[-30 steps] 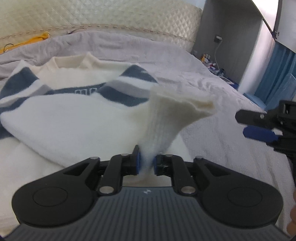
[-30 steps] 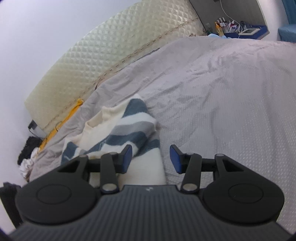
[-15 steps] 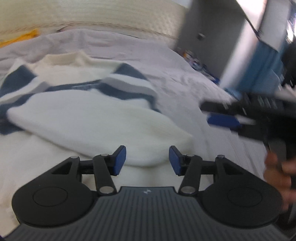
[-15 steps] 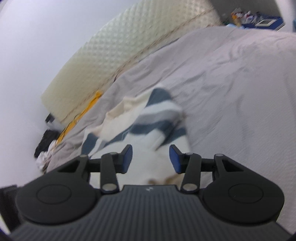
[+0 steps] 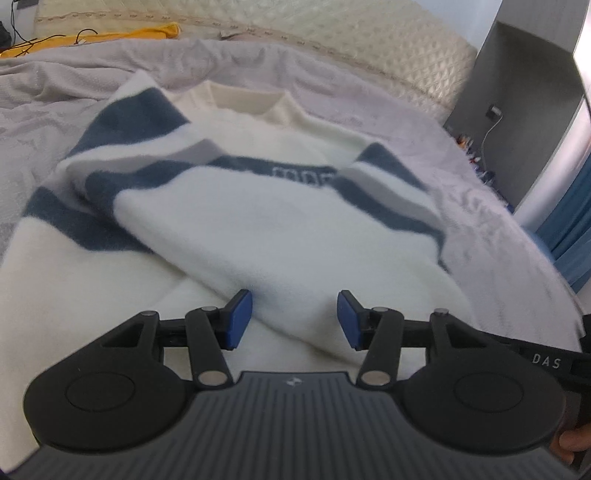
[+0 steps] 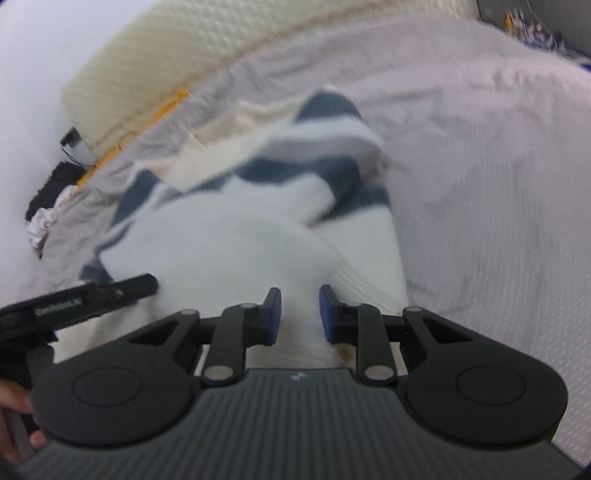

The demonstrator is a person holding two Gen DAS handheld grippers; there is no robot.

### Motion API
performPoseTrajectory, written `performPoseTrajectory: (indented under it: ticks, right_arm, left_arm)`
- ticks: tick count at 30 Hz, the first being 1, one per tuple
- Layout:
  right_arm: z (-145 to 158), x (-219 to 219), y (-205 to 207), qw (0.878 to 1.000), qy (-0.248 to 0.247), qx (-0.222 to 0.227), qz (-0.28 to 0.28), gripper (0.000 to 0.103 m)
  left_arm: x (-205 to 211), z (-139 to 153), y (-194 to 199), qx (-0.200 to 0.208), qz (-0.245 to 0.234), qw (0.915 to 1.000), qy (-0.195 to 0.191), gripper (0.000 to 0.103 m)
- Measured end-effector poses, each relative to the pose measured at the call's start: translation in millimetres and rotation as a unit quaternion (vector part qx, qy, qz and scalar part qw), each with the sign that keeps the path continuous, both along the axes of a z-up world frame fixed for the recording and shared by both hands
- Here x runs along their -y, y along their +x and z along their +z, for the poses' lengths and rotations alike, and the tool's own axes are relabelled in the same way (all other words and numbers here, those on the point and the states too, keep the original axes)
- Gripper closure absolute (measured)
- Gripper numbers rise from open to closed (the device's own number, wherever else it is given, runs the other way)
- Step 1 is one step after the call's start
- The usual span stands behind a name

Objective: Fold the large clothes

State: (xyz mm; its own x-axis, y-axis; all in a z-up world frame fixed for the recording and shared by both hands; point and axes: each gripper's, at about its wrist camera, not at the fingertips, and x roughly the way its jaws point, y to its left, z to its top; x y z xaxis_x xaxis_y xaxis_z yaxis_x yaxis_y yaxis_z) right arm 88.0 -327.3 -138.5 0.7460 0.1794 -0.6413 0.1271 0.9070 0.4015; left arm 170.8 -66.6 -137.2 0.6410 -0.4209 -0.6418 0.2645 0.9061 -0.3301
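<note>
A white sweater [image 5: 266,221] with navy and grey stripes lies on the grey bedspread [image 5: 480,221], both sleeves folded across its front. My left gripper [image 5: 291,319] is open and empty, just above the lower edge of the folded sleeve. In the right wrist view the sweater [image 6: 258,229] lies ahead and my right gripper [image 6: 297,315] hovers over its white hem with the jaws narrowed but apart, holding nothing. The left gripper's arm [image 6: 85,299] shows at the left there.
A quilted cream headboard [image 5: 332,26] runs behind the bed. A yellow item [image 5: 110,35] lies at the back left. A grey cabinet [image 5: 517,110] and blue curtain [image 5: 569,229] stand to the right. Dark and white clothes [image 6: 48,206] are piled off the bed's left side.
My left gripper let go of the white sleeve, which now lies flat across the sweater, and opened. My right gripper moved left over the sweater's hem and its jaws narrowed.
</note>
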Motion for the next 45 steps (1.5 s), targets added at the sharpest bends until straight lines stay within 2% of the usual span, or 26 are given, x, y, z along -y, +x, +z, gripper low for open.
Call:
performPoseTrajectory:
  ticks: [4, 10, 14, 17, 21, 23, 26, 28, 31, 33, 35, 37, 39, 45]
  right_arm:
    - [-11, 0, 5, 1.000, 0.009, -0.014, -0.001, 0.079]
    - [-10, 9, -3, 0.999, 0.049, -0.006, -0.017, 0.078]
    - [-2, 15, -17, 0.997, 0.075, -0.002, -0.035, 0.074]
    - [7, 16, -33, 0.996, 0.073, -0.005, -0.049, 0.074]
    - [18, 16, -57, 0.995, 0.073, -0.017, -0.063, 0.073]
    - [24, 14, -67, 0.996, 0.064, -0.020, -0.065, 0.071]
    - [31, 11, -82, 0.996, 0.036, -0.026, -0.073, 0.057]
    - [30, 13, -89, 0.995, 0.025, -0.035, -0.086, 0.037]
    - [20, 23, -95, 0.991, 0.029, -0.063, -0.114, 0.032]
    - [9, 33, -98, 0.985, 0.055, -0.086, -0.136, 0.032]
    - [-7, 45, -99, 0.976, 0.108, -0.111, -0.150, 0.032]
    - [-15, 47, -100, 0.972, 0.131, -0.121, -0.153, 0.031]
    - [-18, 46, -100, 0.971, 0.146, -0.122, -0.147, 0.031]
    - [-24, 34, -97, 0.957, 0.252, -0.109, -0.090, 0.031]
  left_arm:
    - [5, -7, 5, -0.004, -0.004, 0.9998, 0.020, 0.046]
    - [-5, 4, 2, -0.006, 0.018, 0.9997, -0.016, 0.046]
    - [-17, 22, -16, 0.008, 0.035, 0.9991, -0.020, 0.045]
    - [-30, 35, -36, 0.008, 0.049, 0.9984, -0.026, 0.044]
    - [-43, 52, -58, 0.010, 0.069, 0.9975, -0.009, 0.044]
    - [-53, 60, -70, 0.006, 0.077, 0.9970, -0.011, 0.040]
    - [-70, 67, -88, -0.008, 0.085, 0.9964, -0.007, 0.039]
    - [-83, 70, -101, -0.016, 0.092, 0.9956, 0.004, 0.038]
    - [-109, 72, -116, -0.039, 0.110, 0.9932, 0.006, 0.036]
    - [-130, 73, -124, -0.056, 0.131, 0.9897, -0.013, 0.036]
    - [-151, 74, -129, -0.072, 0.155, 0.9847, -0.033, 0.036]
    - [-166, 75, -135, -0.071, 0.177, 0.9812, -0.031, 0.036]
    - [-180, 70, -138, -0.076, 0.201, 0.9761, -0.030, 0.035]
    - [-216, 32, -138, -0.143, 0.254, 0.9516, -0.098, 0.035]
